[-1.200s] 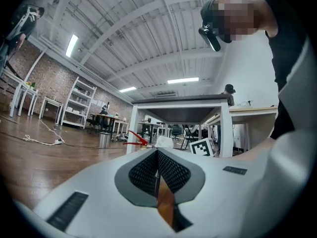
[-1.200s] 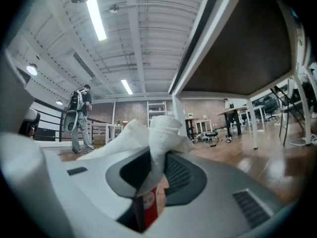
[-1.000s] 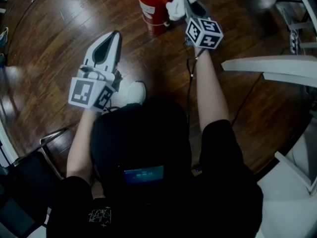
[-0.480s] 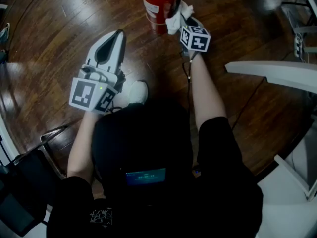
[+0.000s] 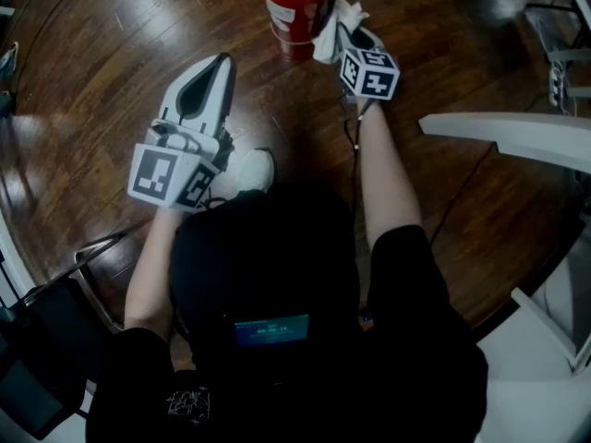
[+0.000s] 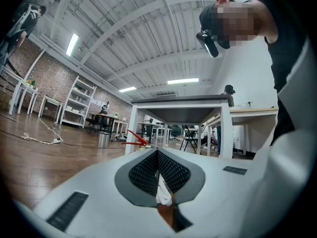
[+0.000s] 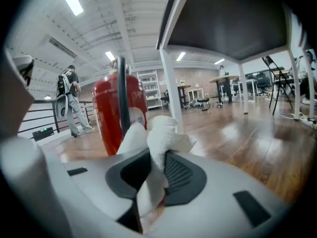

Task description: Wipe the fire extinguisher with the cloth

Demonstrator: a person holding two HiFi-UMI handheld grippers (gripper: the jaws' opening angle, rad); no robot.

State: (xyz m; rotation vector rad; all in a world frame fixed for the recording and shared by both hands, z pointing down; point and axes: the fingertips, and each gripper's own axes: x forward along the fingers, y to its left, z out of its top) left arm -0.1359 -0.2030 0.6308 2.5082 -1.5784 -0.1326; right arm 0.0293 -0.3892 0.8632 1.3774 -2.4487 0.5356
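Observation:
A red fire extinguisher (image 5: 295, 5) stands upright on the wooden floor at the top of the head view. My right gripper (image 5: 343, 28) is shut on a white cloth (image 5: 332, 21), which lies against the extinguisher's right side. In the right gripper view the cloth (image 7: 157, 133) bunches out from between the jaws of the right gripper (image 7: 150, 155), with the extinguisher (image 7: 119, 110) close ahead on the left. My left gripper (image 5: 215, 65) hangs shut over the floor, well to the left and apart from the extinguisher. The left gripper (image 6: 157, 156) holds nothing.
A white shoe (image 5: 251, 170) rests on the floor under the left gripper. A white table edge (image 5: 508, 132) juts in at the right, with a cable (image 5: 462, 192) below it. Chair legs (image 5: 92, 257) stand at the lower left. A person (image 7: 68, 100) walks far behind the extinguisher.
My right gripper has moved with the cloth from the extinguisher's top down to its right side. The left gripper has stayed put.

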